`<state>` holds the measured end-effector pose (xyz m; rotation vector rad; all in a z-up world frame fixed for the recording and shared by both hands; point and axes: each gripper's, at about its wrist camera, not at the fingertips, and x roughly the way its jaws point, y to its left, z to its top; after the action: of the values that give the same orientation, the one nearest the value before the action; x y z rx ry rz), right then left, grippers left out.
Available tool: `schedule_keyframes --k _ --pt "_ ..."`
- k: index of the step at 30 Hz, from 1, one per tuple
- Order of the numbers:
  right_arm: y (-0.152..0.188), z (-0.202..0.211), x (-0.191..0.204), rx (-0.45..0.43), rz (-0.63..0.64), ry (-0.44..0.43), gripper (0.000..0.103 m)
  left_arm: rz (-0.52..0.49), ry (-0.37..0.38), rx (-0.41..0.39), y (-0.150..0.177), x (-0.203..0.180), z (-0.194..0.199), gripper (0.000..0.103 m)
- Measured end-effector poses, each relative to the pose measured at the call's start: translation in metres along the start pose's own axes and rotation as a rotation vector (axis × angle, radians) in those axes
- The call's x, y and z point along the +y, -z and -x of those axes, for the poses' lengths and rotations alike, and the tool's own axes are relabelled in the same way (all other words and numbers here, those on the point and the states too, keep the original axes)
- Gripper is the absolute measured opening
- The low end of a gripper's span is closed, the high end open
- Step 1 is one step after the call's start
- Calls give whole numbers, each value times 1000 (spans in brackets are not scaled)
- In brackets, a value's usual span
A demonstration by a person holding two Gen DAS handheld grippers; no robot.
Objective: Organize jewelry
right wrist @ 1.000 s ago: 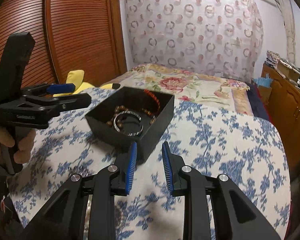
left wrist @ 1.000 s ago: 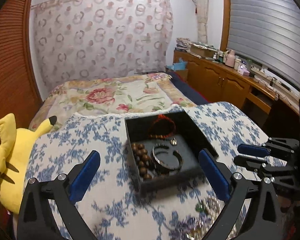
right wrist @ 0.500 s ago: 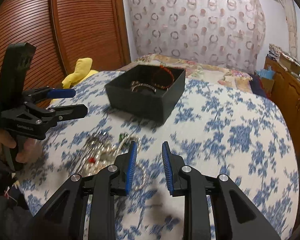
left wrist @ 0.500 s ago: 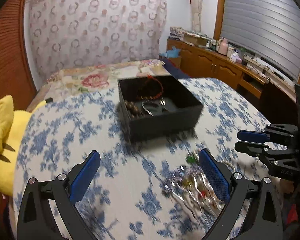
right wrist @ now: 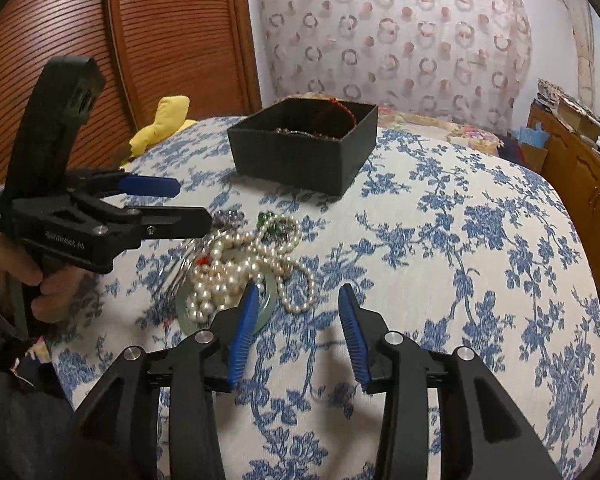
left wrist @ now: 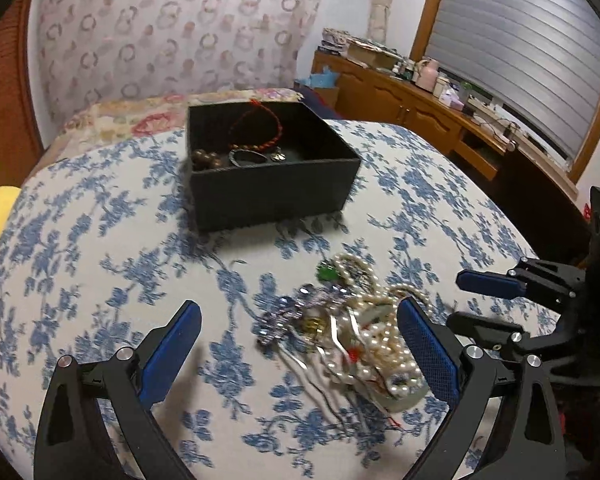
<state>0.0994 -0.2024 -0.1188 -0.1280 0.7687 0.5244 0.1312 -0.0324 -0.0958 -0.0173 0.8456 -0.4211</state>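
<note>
Both grippers had sunk from the black box (left wrist: 272,168) toward the jewelry pile (left wrist: 352,324) near the tablecloth's (right wrist: 460,240) front edge. Left gripper (left wrist: 300,332) stood spread wide, closing slightly; right gripper (right wrist: 296,320) had just been opening, nothing between its jaws.

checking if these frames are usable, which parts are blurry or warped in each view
Left wrist view: the jewelry pile and tablecloth are smeared, the black box is sharper, and the window frame bows with fisheye. Right wrist view: the pearls are fairly crisp, and the gripper's fingers cast soft shadows on the cloth.
</note>
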Motion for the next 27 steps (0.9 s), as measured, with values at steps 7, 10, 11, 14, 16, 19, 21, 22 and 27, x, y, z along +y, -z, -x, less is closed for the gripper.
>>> schedule_keyframes --k 7,10,11,14,16,19,21,22,27 --pt "6 -1 2 -1 2 9 44 16 18 40 3 -6 -10 65" --pt "6 -2 2 -2 1 10 44 20 15 46 5 -6 -12 63" --pt "6 -2 2 -2 2 10 44 22 13 50 6 -6 -13 63" --pt "6 -2 3 -5 5 12 44 22 2 49 7 -7 -13 63" --pt "6 -2 3 -5 4 12 44 26 0 56 8 -6 -15 60" --pt "6 -2 3 -5 5 11 44 37 5 44 9 -4 -13 54" --pt "6 -2 3 -5 5 11 44 43 8 38 10 -3 -10 54" --pt "7 -2 3 -5 5 11 44 42 7 33 10 -2 -9 54" --pt "7 -2 4 -4 6 12 44 37 -5 -1 11 -2 3 54"
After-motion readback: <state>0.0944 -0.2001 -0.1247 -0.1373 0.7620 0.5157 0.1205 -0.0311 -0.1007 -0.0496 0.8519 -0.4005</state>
